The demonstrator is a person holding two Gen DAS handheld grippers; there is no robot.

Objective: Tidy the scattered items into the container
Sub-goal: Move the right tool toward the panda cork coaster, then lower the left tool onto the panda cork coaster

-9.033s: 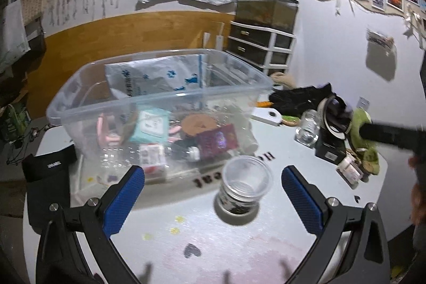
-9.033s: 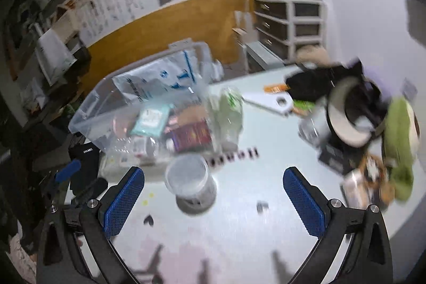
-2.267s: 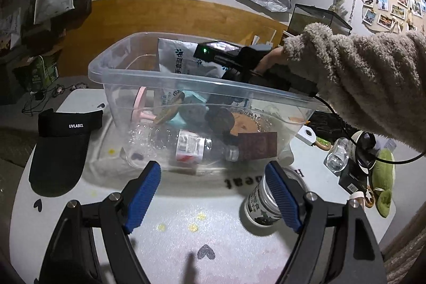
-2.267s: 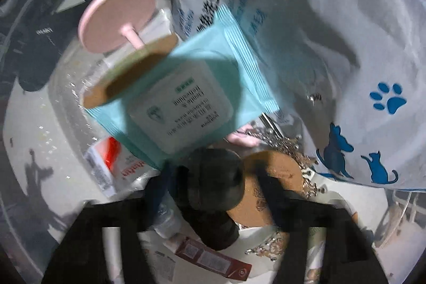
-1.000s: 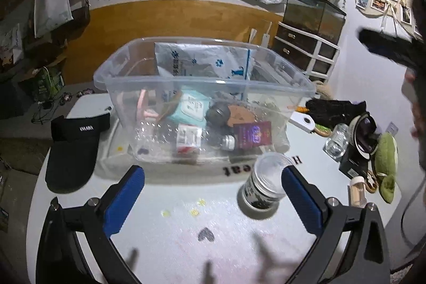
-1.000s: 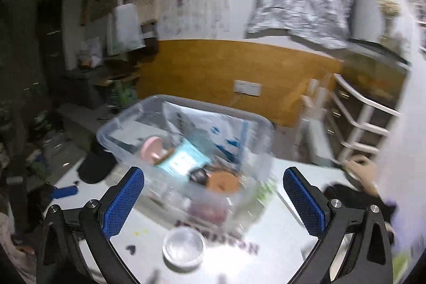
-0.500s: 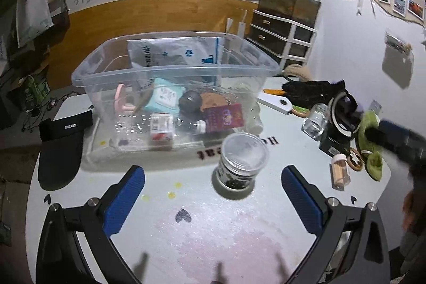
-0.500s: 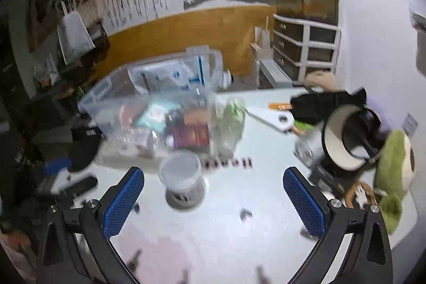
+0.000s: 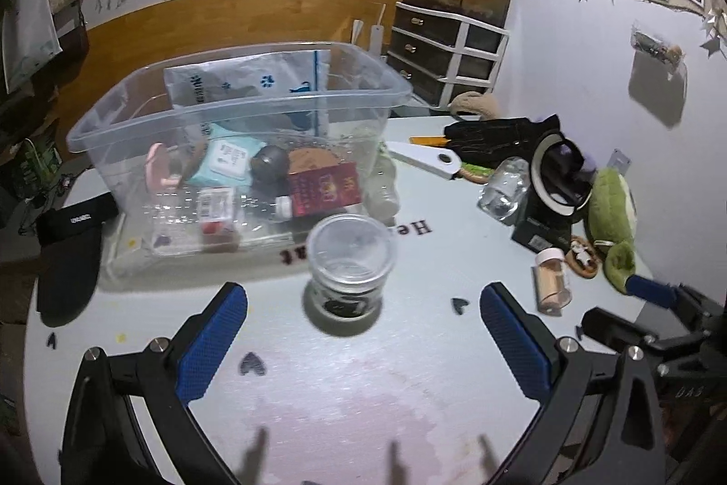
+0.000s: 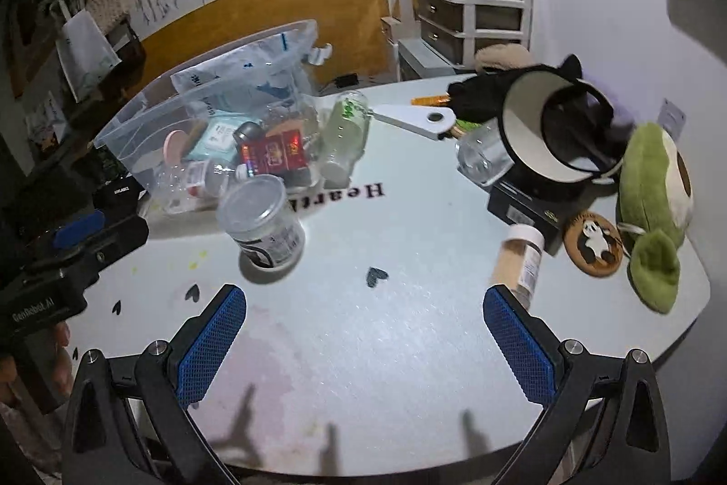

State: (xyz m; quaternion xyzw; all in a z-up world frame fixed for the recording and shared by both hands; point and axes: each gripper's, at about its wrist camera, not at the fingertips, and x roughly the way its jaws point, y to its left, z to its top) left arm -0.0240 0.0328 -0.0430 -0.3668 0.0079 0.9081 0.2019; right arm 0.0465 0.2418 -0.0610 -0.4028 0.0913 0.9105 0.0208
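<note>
The small tan bottle (image 10: 520,257) lay on its side on the tabletop (image 10: 386,348) just ahead of the right gripper (image 10: 365,342), touching or nearly touching the tip of its right-hand finger, long axis running away from the gripper with the pale cap at the far end; the right gripper was clearly the nearer one, so I judged the pick its job. The lidded clear jar (image 9: 349,263) stood upright straight ahead of the left gripper (image 9: 363,342), between it and the clear container (image 9: 241,107) beyond. Both grippers stood wide apart and empty; counted, one bottle, one jar, one container.
</note>
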